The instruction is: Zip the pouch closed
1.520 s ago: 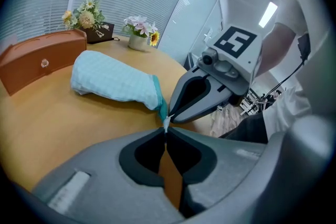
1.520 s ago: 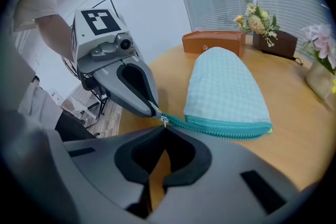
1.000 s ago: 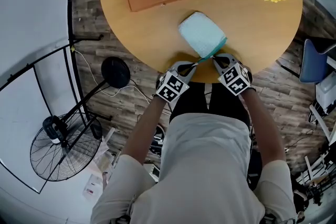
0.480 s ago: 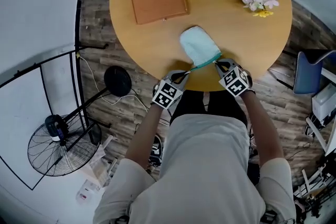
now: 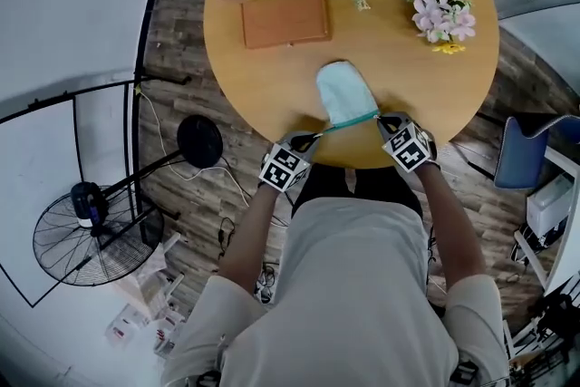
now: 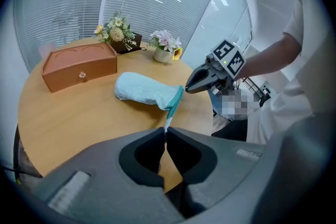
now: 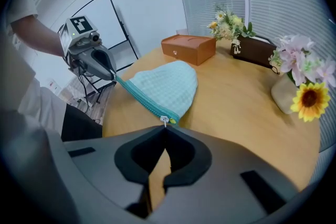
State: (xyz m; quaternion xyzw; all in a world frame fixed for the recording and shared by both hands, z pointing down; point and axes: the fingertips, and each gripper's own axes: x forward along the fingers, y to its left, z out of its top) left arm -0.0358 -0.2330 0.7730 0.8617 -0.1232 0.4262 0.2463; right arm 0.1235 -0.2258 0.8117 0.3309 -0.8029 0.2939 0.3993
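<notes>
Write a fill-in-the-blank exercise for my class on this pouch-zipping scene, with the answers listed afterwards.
The pouch lies on a wooden table whose top is ___ in shape. The right gripper is shut on the zipper pull, and the left gripper holds the pouch's opposite ___. The box behind the pouch is ___ in colour.
Missing words: round; end; brown.

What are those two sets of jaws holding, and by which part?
The pouch: the left gripper pinches the zipper's tail end, and the right gripper pinches the zipper pull.
</notes>
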